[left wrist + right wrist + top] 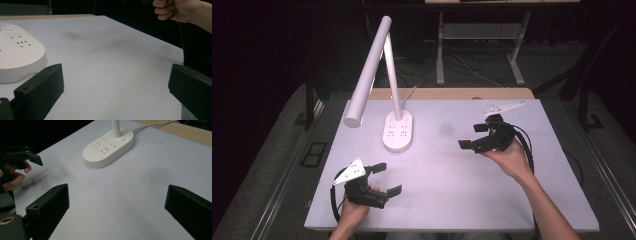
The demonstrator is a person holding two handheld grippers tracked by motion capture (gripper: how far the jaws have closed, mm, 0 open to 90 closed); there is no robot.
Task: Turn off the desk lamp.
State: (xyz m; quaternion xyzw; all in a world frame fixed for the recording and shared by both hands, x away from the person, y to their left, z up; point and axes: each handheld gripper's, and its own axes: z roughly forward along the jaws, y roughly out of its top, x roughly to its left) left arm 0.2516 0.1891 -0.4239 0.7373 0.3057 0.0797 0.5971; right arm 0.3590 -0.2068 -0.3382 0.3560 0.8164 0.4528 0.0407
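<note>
My left gripper (388, 178) is held just above the near left part of the white table (452, 190), jaws spread wide with nothing between them. Its own view shows the left gripper (116, 85) open over bare tabletop. My right gripper (473, 136) hovers at the right side of the table, pointing left, also open and holding nothing. In the right gripper view the right gripper (117, 207) gapes over bare white surface, and the other hand with its gripper (20, 157) is at the left edge.
A white desk lamp (373, 65) rises from an oval base with sockets (398, 130) at the table's back left; the base (17, 55) lies just left of my left jaws. Its cable (152, 123) runs to the wooden back edge (437, 93).
</note>
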